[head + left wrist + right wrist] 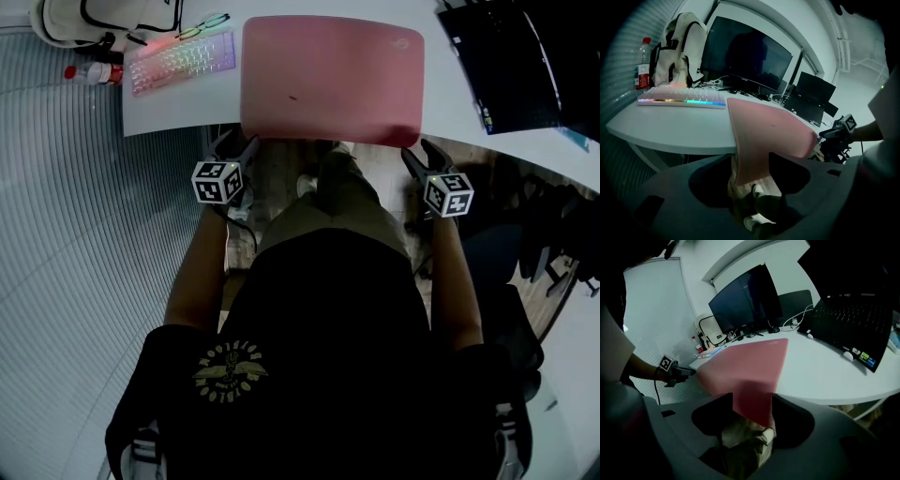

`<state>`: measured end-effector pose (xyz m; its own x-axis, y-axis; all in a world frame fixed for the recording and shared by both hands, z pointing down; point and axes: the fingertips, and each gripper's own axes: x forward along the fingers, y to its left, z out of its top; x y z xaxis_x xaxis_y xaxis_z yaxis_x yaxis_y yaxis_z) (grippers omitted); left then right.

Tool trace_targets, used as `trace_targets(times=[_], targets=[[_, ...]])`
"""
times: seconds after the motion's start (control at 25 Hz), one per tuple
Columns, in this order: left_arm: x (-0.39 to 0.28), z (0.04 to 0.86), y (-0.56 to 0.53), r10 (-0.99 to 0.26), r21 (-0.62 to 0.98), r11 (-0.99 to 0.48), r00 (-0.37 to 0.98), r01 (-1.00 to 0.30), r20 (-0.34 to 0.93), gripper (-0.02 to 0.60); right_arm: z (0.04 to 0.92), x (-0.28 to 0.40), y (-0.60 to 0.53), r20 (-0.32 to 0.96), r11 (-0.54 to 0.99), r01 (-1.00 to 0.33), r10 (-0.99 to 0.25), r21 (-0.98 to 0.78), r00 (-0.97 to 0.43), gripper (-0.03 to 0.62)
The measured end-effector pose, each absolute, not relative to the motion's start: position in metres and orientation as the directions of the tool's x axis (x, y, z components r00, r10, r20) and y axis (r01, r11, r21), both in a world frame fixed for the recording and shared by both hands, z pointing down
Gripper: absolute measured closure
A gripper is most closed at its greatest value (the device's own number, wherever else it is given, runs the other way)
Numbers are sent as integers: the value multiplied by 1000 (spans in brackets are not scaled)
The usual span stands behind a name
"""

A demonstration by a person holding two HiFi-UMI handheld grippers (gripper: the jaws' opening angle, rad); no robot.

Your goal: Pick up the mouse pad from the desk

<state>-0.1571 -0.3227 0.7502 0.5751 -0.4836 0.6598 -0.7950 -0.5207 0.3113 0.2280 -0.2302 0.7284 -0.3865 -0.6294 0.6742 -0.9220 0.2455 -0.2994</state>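
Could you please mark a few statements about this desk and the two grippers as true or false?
1. The mouse pad is pink. True.
2. In the head view, the keyboard lies right of the pad. False: it lies to its left.
3. The pad's near edge overhangs the desk. True.
4. The laptop sits on the pad. False: it sits on the desk to the pad's right, apart from it.
5. Both grippers are shut. False: the left gripper and right gripper have their jaws apart, with a pad corner between each pair.
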Motion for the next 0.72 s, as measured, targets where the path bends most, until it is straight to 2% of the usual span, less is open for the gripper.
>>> trace_targets(times=[0.2,0.52,0.72], targets=[[-159,771,-324,-447,339,-496,570,-799,690,279,763,234,-230,713,235,-914,-572,-332,-406,322],[-153,800,-330,-325,355,-559,592,-749,738,265,792,219,-234,719,296,-877,-503,-378,-480,298],[-124,800,-331,-243,410,-609,652,-679,718,267,791,200,-249,674,351,-844,-510,-405,-535,298]])
